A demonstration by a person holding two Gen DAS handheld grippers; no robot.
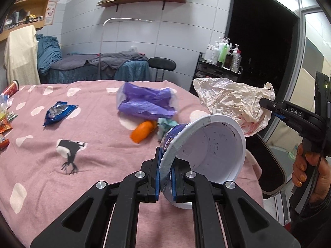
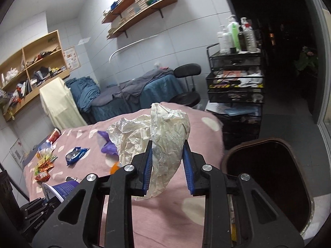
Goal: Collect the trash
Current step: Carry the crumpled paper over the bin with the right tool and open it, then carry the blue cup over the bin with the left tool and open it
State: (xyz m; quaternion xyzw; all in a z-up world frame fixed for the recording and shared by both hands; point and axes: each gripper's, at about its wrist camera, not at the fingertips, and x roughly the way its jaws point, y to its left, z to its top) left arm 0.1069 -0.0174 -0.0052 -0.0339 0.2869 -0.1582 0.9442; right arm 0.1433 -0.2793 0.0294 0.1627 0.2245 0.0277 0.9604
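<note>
Holding 2 items: left fingers [image 1: 165,177] pinch cup [image 1: 206,157] rim, right fingers [image 2: 168,165] pinch crumpled wrapper [image 2: 163,142]; bin [image 2: 266,177] empty, wrappers beyond remain.

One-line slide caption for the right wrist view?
Right gripper holds crumpled paper over the pink bed, dark bin alongside.

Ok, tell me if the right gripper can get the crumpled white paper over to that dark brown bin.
Probably yes. The right gripper holds the crumpled white paper clear above the pink spotted blanket, and the dark brown bin stands open right beside the bed with nothing visible between them.
</note>
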